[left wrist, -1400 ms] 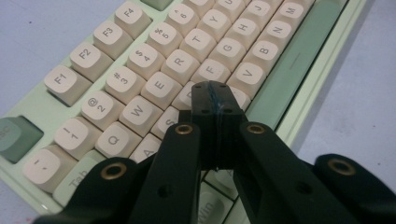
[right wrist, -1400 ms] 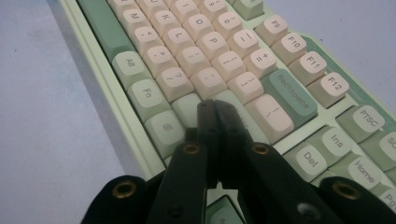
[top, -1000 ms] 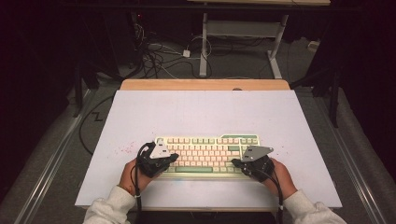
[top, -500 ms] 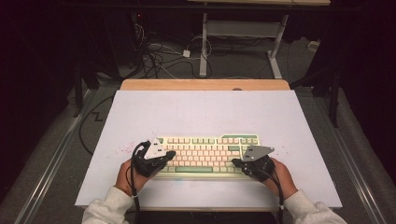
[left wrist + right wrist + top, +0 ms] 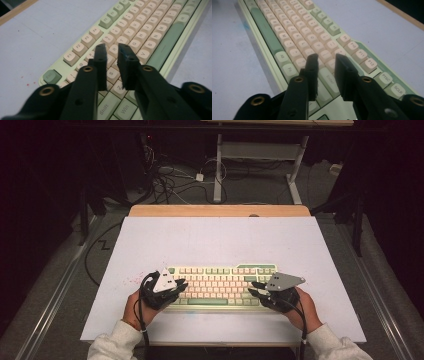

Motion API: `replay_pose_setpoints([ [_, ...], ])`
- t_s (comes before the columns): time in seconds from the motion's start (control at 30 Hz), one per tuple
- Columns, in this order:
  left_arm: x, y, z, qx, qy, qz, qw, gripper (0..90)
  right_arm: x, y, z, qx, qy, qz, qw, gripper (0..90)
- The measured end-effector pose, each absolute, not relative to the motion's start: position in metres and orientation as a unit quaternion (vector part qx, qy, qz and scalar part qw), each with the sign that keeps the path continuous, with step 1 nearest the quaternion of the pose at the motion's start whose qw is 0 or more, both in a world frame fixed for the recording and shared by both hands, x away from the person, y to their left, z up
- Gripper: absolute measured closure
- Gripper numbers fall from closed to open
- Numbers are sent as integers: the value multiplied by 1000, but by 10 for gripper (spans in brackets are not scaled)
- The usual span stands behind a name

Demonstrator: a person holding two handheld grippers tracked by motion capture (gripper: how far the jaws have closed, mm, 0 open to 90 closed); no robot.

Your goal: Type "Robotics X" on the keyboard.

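While both hands rest low, each hand-held gripper (image 5: pixel 176 287) (image 5: pixel 257 289) has just been opening narrowly, empty, over the keyboard (image 5: pixel 220 285).

Before me lies a wide pale lavender mat (image 5: pixel 225 240) over a light wooden tabletop (image 5: pixel 220 210), faintly speckled red near its left side. Beyond the far edge, tangled black cables (image 5: pixel 170 180) sprawl on grey floor beside a white metal stand (image 5: pixel 260 155).
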State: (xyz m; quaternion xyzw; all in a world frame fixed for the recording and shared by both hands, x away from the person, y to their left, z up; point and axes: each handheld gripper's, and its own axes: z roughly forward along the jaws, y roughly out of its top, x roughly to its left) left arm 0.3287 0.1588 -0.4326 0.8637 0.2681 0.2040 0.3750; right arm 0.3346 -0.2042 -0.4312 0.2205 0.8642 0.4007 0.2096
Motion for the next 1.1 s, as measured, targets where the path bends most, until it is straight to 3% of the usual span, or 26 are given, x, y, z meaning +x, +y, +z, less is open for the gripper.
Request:
replay_pose_setpoints([
  [0.33, 328, 156, -434, 864, 260, 212, 375, 520, 332, -204, -428, 225, 844, 424, 240, 435],
  [0.43, 327, 155, -434, 861, 264, 226, 372, 385, 331, -204, -427, 232, 836, 429, 252, 359],
  [0.5, 327, 154, -434, 860, 266, 228, 372, 363, 332, -204, -428, 241, 830, 431, 259, 295],
  [0.57, 327, 154, -435, 855, 273, 235, 374, 249, 332, -205, -428, 246, 827, 433, 263, 258],
  [0.7, 327, 154, -436, 855, 272, 230, 376, 162, 331, -204, -428, 251, 818, 439, 273, 185],
  [1.1, 325, 151, -437, 849, 259, 253, 384, 151, 331, -203, -428, 260, 810, 441, 287, 154],
])
